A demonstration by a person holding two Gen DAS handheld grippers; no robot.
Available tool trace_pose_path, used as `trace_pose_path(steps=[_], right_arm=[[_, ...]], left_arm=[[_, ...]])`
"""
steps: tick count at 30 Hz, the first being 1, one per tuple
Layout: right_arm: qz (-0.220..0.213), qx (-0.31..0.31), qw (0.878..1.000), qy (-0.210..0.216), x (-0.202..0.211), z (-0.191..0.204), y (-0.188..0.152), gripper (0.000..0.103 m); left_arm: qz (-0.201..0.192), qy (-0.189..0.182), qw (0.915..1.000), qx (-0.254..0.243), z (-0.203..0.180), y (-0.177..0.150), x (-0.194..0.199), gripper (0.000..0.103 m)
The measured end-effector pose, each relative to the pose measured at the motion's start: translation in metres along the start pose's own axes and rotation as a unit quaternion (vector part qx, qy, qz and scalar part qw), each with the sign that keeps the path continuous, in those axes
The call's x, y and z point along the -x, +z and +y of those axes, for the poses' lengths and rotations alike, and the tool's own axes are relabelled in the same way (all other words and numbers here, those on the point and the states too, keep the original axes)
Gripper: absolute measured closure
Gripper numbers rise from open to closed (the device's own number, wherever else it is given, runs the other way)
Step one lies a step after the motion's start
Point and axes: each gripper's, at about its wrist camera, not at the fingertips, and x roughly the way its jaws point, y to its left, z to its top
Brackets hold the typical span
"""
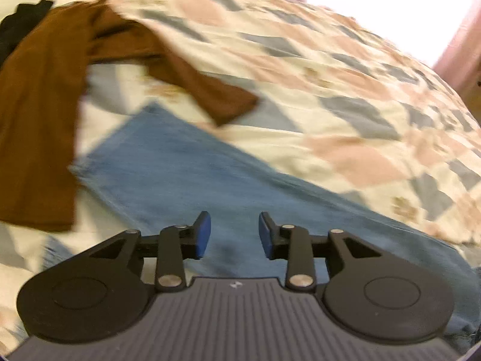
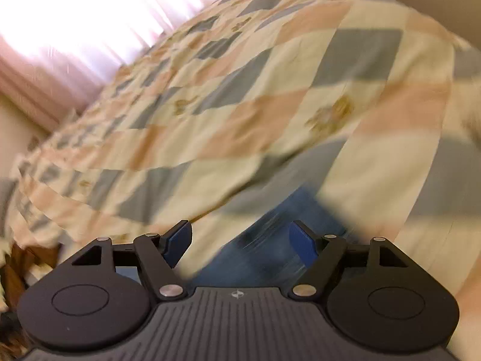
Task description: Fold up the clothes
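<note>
A bed covered by a patchwork quilt [image 1: 345, 96] in cream, pink and grey fills both views. A pair of blue jeans [image 1: 186, 168] lies spread flat across the quilt, running from the middle of the bed toward the near edge. A brown top [image 1: 39, 114] lies beside the jeans on the left, one sleeve stretched out so its cuff rests just past the jeans' far corner. Something black [image 1: 21, 24] sits behind the top.

The left tongs [image 1: 234, 234] hover over the denim, spread apart and holding nothing. The right tongs [image 2: 240, 242] are also spread and empty, with a strip of the jeans beneath them; that view is heavily blurred.

Risks, as I judge them: the blur suggests quick movement, so a pinch could land on quilt as well as denim and drag the bedding along. The brown sleeve lies close enough to be caught in a fold. Whether the jeans already carry a fold cannot be told.
</note>
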Motion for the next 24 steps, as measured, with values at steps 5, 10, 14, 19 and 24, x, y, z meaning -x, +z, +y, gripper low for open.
trace_pose_path(steps=[5,10,14,19,24], right_arm=[[0.105,0.064,0.991,0.045,-0.095,-0.046,0.043,0.026],[0.223,0.072,0.959,0.159,-0.153,-0.077,0.064,0.022],[0.275,0.122,0.928,0.218,-0.152,-0.065,0.054,0.078],[0.185,0.282,0.92,0.2,-0.077,-0.025,0.049,0.084],[-0.052,0.251,0.965,0.061,-0.005,-0.042,0.054,0.084]], left_arm=[[0.016,-0.003,0.9999,0.005,-0.062,-0.032,-0.004,0.073],[0.03,0.021,0.999,0.025,-0.078,-0.051,-0.002,0.073],[0.042,0.039,0.9975,0.041,-0.091,-0.066,0.0,0.073],[0.031,0.056,0.9968,0.048,-0.105,-0.069,0.005,0.073],[-0.004,0.055,0.9981,0.028,-0.129,-0.062,-0.001,0.071]])
